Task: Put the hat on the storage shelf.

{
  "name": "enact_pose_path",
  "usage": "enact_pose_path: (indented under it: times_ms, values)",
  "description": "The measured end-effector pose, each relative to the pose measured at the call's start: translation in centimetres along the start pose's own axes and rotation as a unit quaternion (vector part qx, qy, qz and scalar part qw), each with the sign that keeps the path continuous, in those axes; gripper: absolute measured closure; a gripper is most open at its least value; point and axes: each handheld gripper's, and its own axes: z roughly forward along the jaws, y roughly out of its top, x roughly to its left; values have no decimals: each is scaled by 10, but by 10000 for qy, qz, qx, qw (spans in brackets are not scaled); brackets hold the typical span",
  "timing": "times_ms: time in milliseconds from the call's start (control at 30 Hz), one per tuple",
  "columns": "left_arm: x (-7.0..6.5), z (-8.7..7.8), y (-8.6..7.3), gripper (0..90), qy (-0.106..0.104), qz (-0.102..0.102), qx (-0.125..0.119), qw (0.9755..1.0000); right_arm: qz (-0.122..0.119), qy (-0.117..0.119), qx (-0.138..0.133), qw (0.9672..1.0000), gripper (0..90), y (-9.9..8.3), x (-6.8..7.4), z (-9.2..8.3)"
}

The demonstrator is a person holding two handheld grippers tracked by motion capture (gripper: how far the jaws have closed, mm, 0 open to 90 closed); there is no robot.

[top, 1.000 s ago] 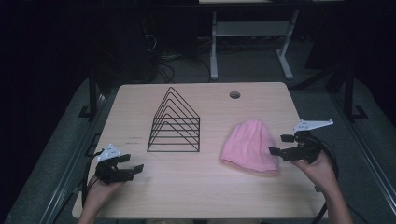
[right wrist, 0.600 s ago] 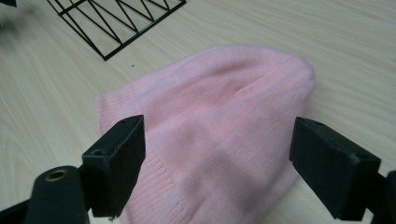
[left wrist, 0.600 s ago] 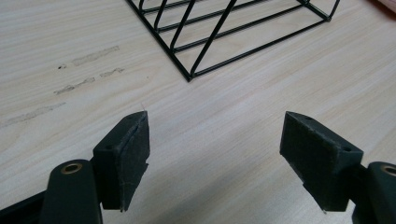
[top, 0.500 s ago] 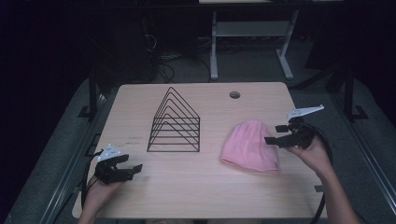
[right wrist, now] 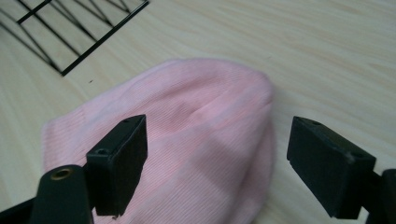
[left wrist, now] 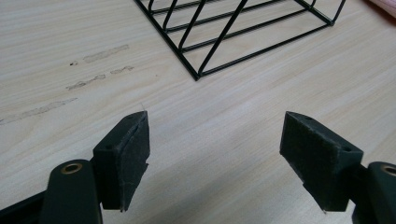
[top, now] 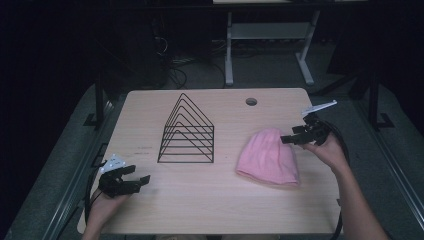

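Pink knitted fabric — a beanie hat [top: 269,157] — lay flat on the right half of a pale wood-grain tabletop [top: 210,200], seen from the high view. Near the middle of the tabletop stood a black wire rack [top: 187,131] shaped like a row of nested triangles, well apart from the hat. A small round hole [top: 251,101] sat in the tabletop near its far edge.

At the hat's right edge, the right gripper [top: 290,139] hung in a person's hand [top: 327,150], pointing leftward at the hat. In the right gripper view its jaws were spread wide just above the pink fabric, gripping nothing.

Near the front left corner, the left gripper [top: 142,179] was held low over bare wood — its jaws also spread wide and empty in the left gripper view, with the rack's corner [left wrist: 196,74] ahead of them.
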Motion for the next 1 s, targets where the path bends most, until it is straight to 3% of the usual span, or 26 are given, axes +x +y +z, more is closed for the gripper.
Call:
enact_pose_path:
  times_ms: [300,400,700,1000]
  values:
    - [0,0,0,240,-17,5,4,10000,44,13,151,9999,217,14,-10,15]
    - [1,0,0,240,-28,-39,-49,10000,159,68,177,9997,246,17,-15,20]
    - [1,1,1,240,-84,-13,-11,10000,452,125,323,9984,340,13,-27,36]
    - [2,3,1,240,-118,-9,-15,9999,580,116,471,9971,446,10,-33,48]
